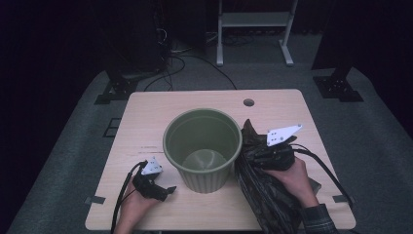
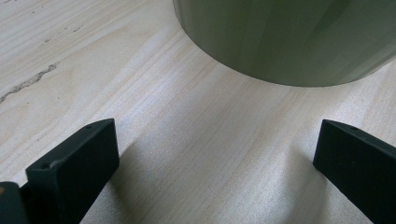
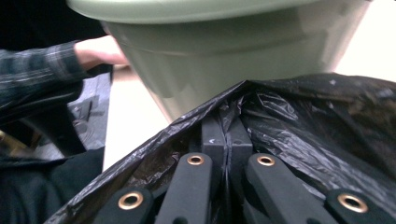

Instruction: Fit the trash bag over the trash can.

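Dark floor and black stands are ringing the pale wooden table (image 1: 146,112) I am working over. I am pinching a fold of the black plastic bag (image 1: 263,190) in the right gripper (image 1: 265,155): in the right gripper view its jaws are sitting together with the film (image 3: 299,121) caught between them and bunching up around both. The bag is draping from those jaws toward the table's near edge, and just beyond them the wall of the green bucket (image 3: 233,56) is rising, touching or nearly touching the plastic. The bucket (image 1: 202,148) is standing upright mid-table, open and empty, between my two hands. I am resting the left gripper (image 1: 165,191) low on the wood (image 2: 196,154), its jaws spread wide apart and gripping nothing, with the bucket's base (image 2: 289,42) lying just ahead of them, apart from both tips.
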